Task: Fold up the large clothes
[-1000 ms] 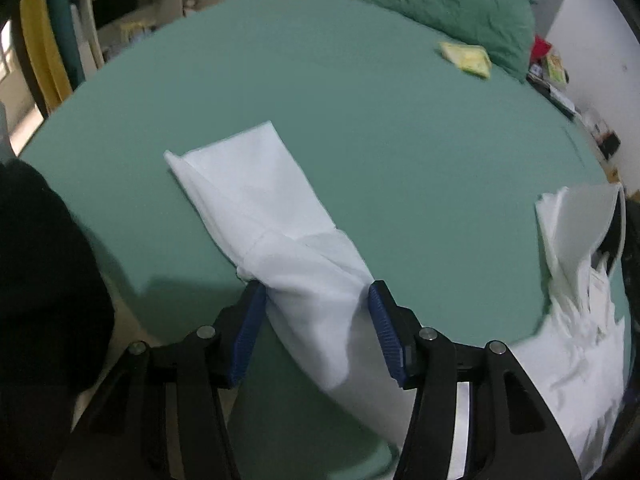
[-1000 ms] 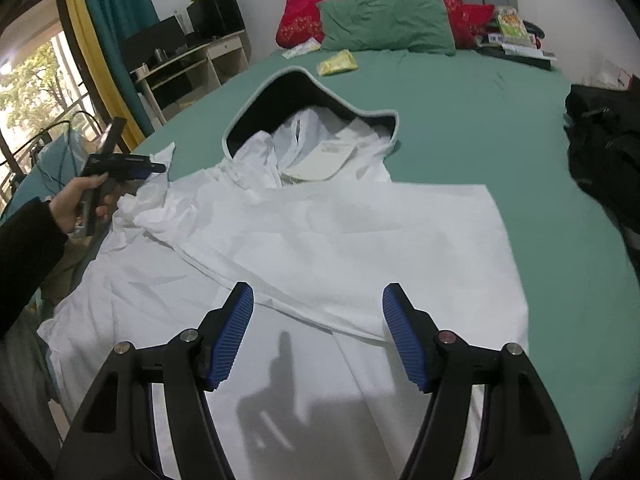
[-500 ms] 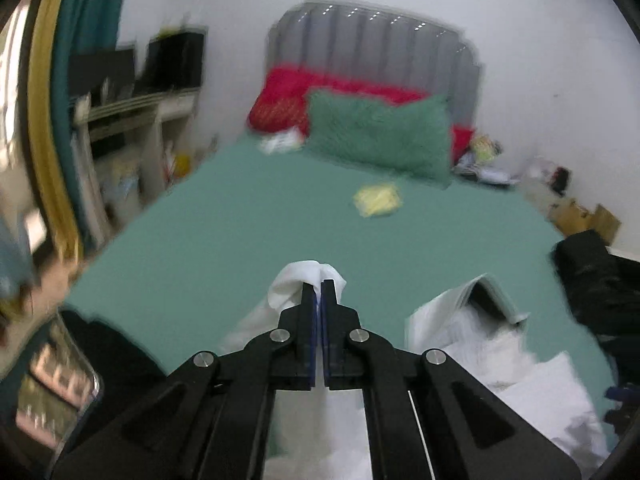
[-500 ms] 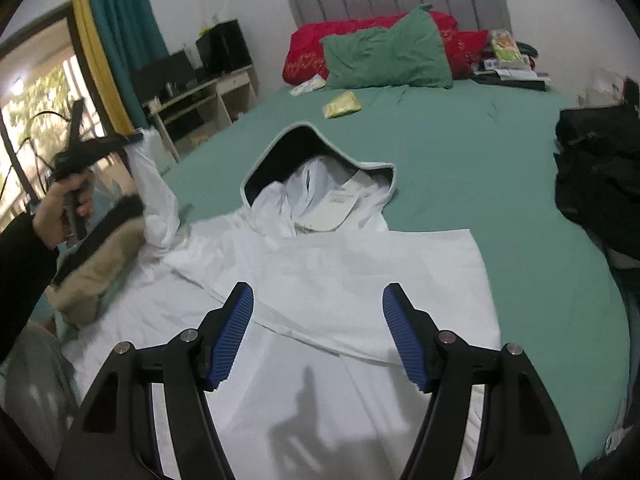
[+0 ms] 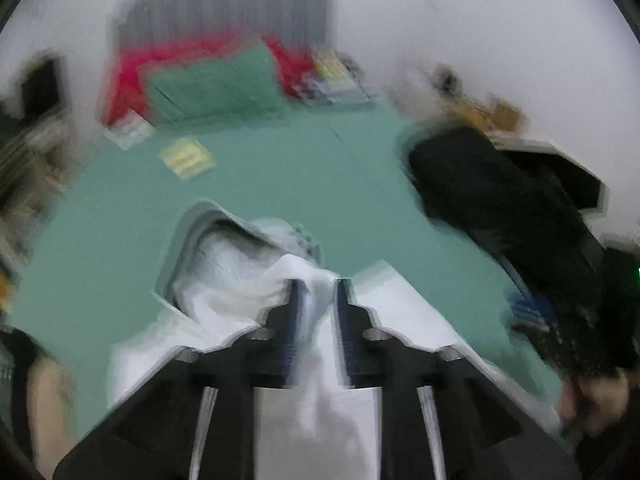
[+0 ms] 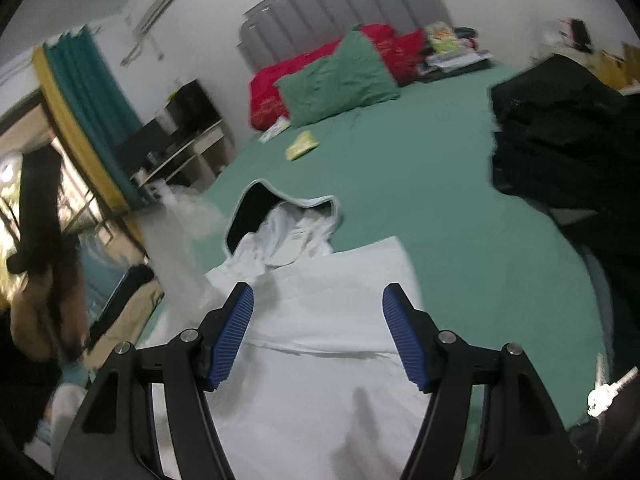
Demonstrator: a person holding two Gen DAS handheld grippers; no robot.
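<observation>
White hoodie [image 6: 320,320] lies spread on the green bed [image 6: 420,200], ready for folding. The left gripper [image 5: 316,300], jaws just opening, has sleeve fabric [image 5: 316,320] between its half-parted fingers, apparently being carried over the body. The right gripper [image 6: 318,332] hovers wide open and empty.

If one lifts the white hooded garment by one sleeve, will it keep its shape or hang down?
Probably floppy: the white hooded garment lies creased and its raised sleeve drapes limply. Likely light, as the fabric looks thin.

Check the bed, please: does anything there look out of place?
The hoodie lies flat on the bed, but one sleeve hangs raised and bunched between the fingers of the left gripper, whose jaws have just been opening.
</observation>
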